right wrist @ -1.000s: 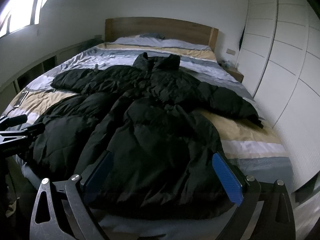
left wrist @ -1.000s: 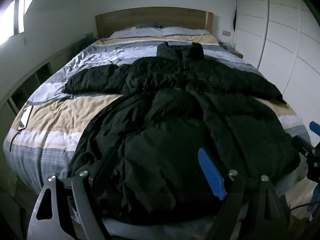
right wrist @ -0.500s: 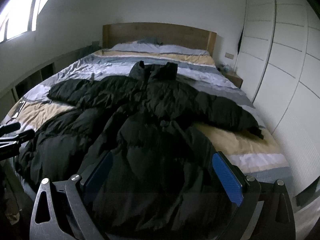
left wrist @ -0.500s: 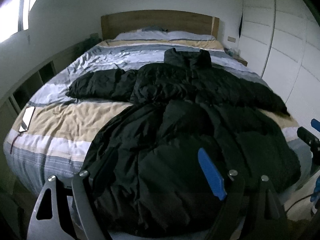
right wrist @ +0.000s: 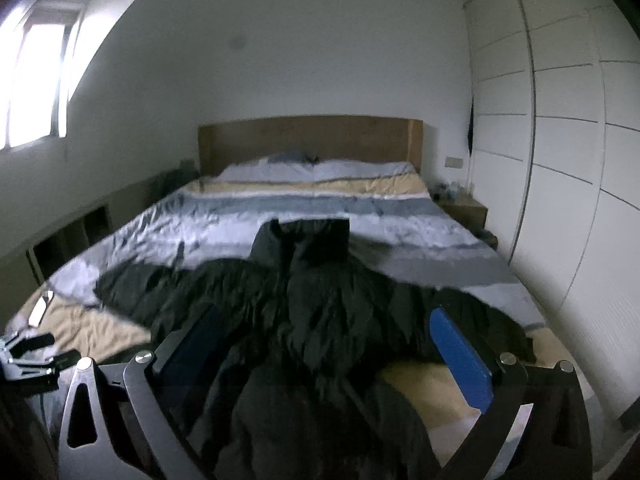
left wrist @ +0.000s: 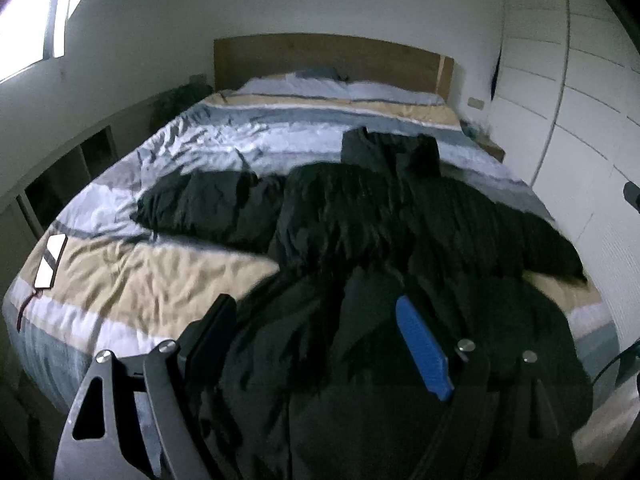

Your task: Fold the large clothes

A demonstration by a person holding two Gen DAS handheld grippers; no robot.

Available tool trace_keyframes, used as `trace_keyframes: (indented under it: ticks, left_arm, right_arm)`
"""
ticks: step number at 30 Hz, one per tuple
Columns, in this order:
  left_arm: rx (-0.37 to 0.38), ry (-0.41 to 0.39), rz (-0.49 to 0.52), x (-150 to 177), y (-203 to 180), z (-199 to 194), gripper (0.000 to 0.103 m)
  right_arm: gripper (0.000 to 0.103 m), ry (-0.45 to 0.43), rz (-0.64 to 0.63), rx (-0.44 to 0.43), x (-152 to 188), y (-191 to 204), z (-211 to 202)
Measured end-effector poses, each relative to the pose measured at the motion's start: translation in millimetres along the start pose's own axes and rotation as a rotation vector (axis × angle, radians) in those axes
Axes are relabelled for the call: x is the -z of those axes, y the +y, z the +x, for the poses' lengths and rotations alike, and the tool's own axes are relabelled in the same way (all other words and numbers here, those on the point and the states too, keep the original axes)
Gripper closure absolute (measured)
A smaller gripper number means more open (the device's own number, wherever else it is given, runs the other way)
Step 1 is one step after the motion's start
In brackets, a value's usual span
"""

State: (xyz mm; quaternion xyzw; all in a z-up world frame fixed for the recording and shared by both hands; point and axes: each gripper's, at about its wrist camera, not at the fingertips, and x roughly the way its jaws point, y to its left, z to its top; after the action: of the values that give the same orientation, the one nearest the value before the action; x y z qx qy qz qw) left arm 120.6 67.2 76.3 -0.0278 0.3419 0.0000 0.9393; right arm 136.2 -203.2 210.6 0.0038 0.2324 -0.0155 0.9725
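Blue pads catch the eye first — the left gripper has its jaws spread wide with nothing pinched between them, hanging above the near hem of the black puffer jacket. Over on the other side, the right gripper is just as wide apart and just as empty, looking down the length of the same jacket from the foot of the bed. At the left edge of the right wrist view the left gripper's metal frame and dark fingers show, clear of the cloth. The jacket lies spread on the striped duvet, collar toward the headboard, hem toward both cameras, one sleeve flung out to the left and the other out to the right — a dark cross on pale bands of beige, white and grey-blue. The padding is rumpled and bunched in the middle. A phone sits flat at the far left edge of the duvet, well apart from the jacket, with a cable trailing off it. Beyond, pillows rest against a wooden headboard; a white wardrobe fills the right wall, and a bright window glows at upper left.
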Motion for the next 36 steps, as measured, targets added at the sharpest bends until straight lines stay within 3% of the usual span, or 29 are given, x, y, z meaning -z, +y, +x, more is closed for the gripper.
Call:
trace_keyframes:
  ticks: [9,15,20,28,36]
  left_arm:
    - [-0.061,-0.124,-0.008,-61.3,-5.4,12.0,0.021]
    - [-0.046,-0.082,-0.031,-71.6,-1.0,41.0,0.021]
    - [-0.069,-0.019,-0.032,-69.7,1.1,71.6,0.021]
    - [-0.083,0.043,-0.035,-67.1,1.6,108.0,0.021]
    - [-0.136,0.096,-0.094,-59.0,14.8,135.0,0.021]
  right_arm:
    - [0.0,-0.016,0.165,0.018,-28.4,-57.2,60.1]
    - [0.0,0.05,0.309,0.08,-9.1,-113.7,112.7]
    - [0.0,0.123,0.424,0.129,20.5,-159.0,148.0]
    - [0.0,0.241,0.741,0.154,94.2,-240.1,195.8]
    - [0.0,0.267,0.995,0.156,158.5,-299.7,213.9]
